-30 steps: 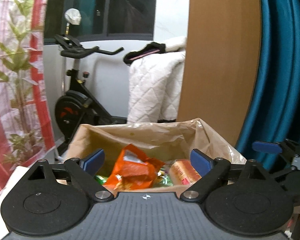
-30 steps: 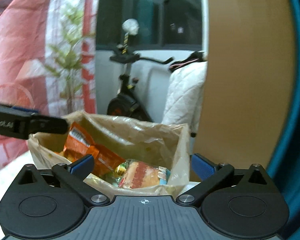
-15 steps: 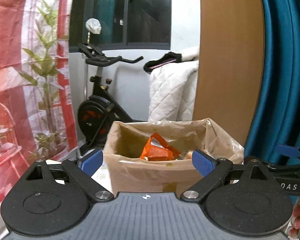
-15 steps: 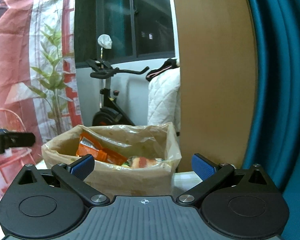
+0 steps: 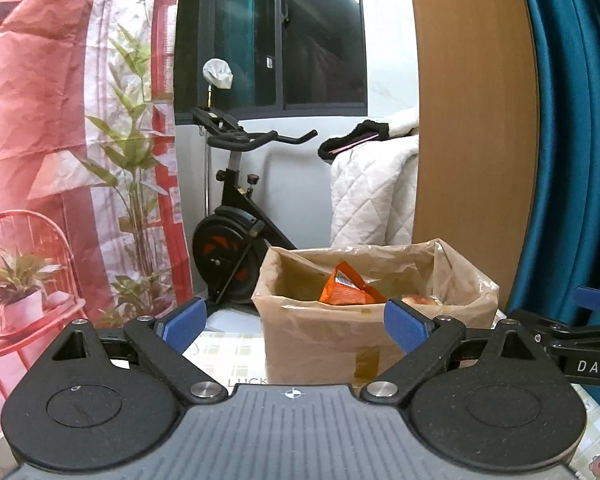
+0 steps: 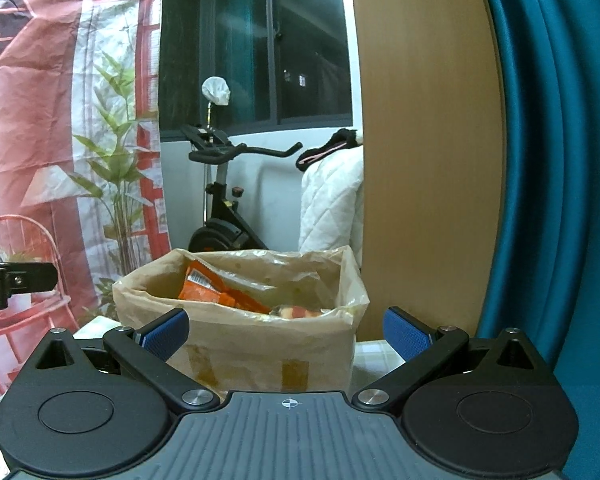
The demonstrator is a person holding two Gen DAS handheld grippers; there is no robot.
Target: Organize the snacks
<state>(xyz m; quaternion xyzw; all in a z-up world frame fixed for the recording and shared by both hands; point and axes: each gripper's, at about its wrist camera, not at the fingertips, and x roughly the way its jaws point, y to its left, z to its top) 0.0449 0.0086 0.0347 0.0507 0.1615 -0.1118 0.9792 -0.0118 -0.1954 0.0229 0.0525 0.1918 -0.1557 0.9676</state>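
A cardboard box [image 5: 324,348] lined with a clear plastic bag stands on the table ahead of both grippers, also seen as the box [image 6: 260,356] in the right wrist view. Inside it lie an orange snack packet [image 5: 346,290] [image 6: 208,290] and a red-and-yellow packet [image 5: 418,300] [image 6: 298,312]. My left gripper [image 5: 294,326] is open and empty, a short way back from the box. My right gripper [image 6: 286,334] is open and empty too, level with the box's near wall. The right gripper's arm [image 5: 580,354] shows at the right edge of the left wrist view.
The table has a pale patterned cloth [image 5: 224,354]. A wooden panel [image 5: 472,120] and a teal curtain [image 5: 572,140] rise behind the box on the right. An exercise bike [image 5: 236,216], a white quilt [image 5: 372,196] and a red printed backdrop [image 5: 60,140] stand farther back.
Both grippers have pulled back and levelled out from over the box. The box now looks smaller and its front wall shows. Both stayed open and empty.
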